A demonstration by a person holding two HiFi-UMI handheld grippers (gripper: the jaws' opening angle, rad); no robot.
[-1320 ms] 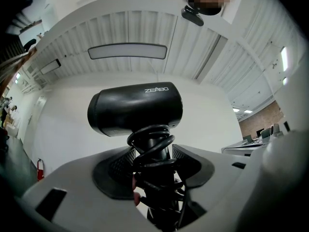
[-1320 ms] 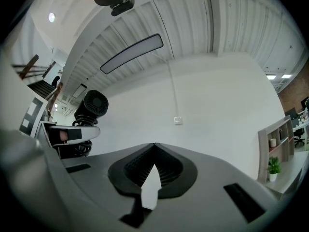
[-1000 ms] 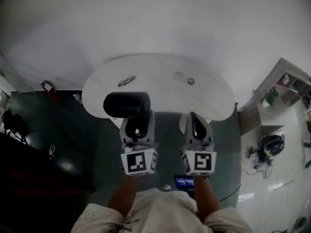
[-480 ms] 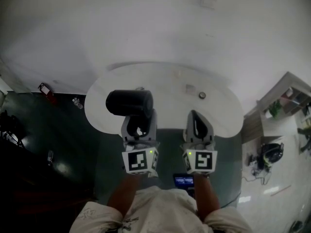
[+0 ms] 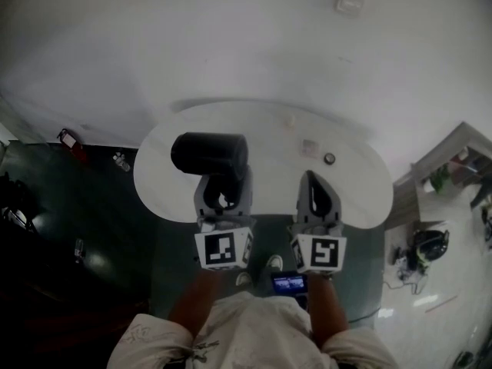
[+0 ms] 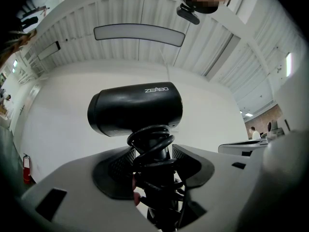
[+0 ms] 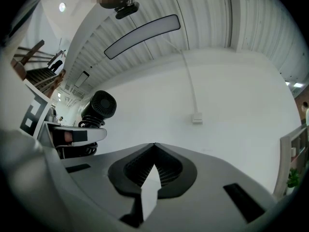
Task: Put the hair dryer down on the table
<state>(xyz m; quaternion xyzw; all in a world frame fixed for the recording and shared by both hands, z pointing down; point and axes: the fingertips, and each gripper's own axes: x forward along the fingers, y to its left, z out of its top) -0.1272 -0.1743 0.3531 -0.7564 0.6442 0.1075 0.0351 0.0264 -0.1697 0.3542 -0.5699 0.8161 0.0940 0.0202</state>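
Note:
A black hair dryer (image 5: 209, 154) hangs over the left part of the white oval table (image 5: 354, 191) in the head view. My left gripper (image 5: 223, 184) is shut on its handle, which has the black cord wound round it (image 6: 153, 146). In the left gripper view the dryer's barrel (image 6: 135, 109) lies crosswise above the jaws of the left gripper (image 6: 153, 161). My right gripper (image 5: 310, 181) is beside it to the right, shut with nothing in it; its tips meet (image 7: 154, 148). The right gripper view shows the hair dryer (image 7: 99, 108) at the left.
On the table's far right lie a small round object (image 5: 329, 158) and a small pale square thing (image 5: 310, 147). A shelf unit (image 5: 453, 167) stands at the right. A red extinguisher (image 5: 68, 138) and a bottle (image 5: 121, 161) are on the dark floor at left.
Both grippers have moved forward together with the dryer. The table has come closer, and the dryer now hangs over its top instead of its near edge. Neither gripper's jaws have changed.

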